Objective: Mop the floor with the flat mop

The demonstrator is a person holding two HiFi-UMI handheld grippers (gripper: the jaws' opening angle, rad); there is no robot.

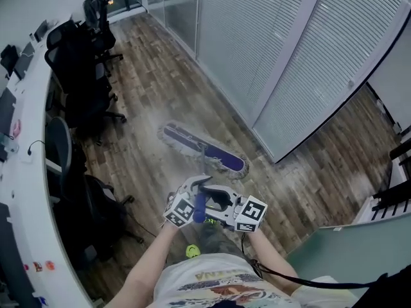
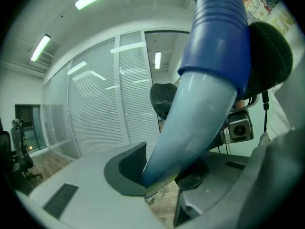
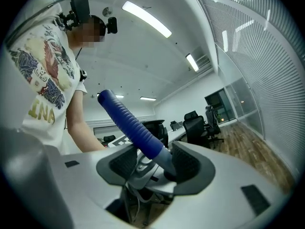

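Note:
In the head view the flat mop's purple-and-grey head [image 1: 204,149] lies on the wooden floor just ahead of me, close to the glass wall. Its pole rises to a blue ribbed grip [image 1: 200,207] between my two grippers. My left gripper [image 1: 192,194] is shut on the pale shaft [image 2: 200,109] just below the grip, which fills the gap between its pads [image 2: 164,175]. My right gripper [image 1: 225,204] stands open around the pole where grip meets shaft [image 3: 131,123]. There the pole leans on one pad, with a gap at the other [image 3: 155,168].
Black office chairs [image 1: 83,76] line a long white desk [image 1: 26,140] along the left. A glass partition with white blinds [image 1: 289,56] runs diagonally on the right. A pale green panel [image 1: 347,249] stands at lower right. The floor [image 1: 154,88] shows pale streaks around the mop head.

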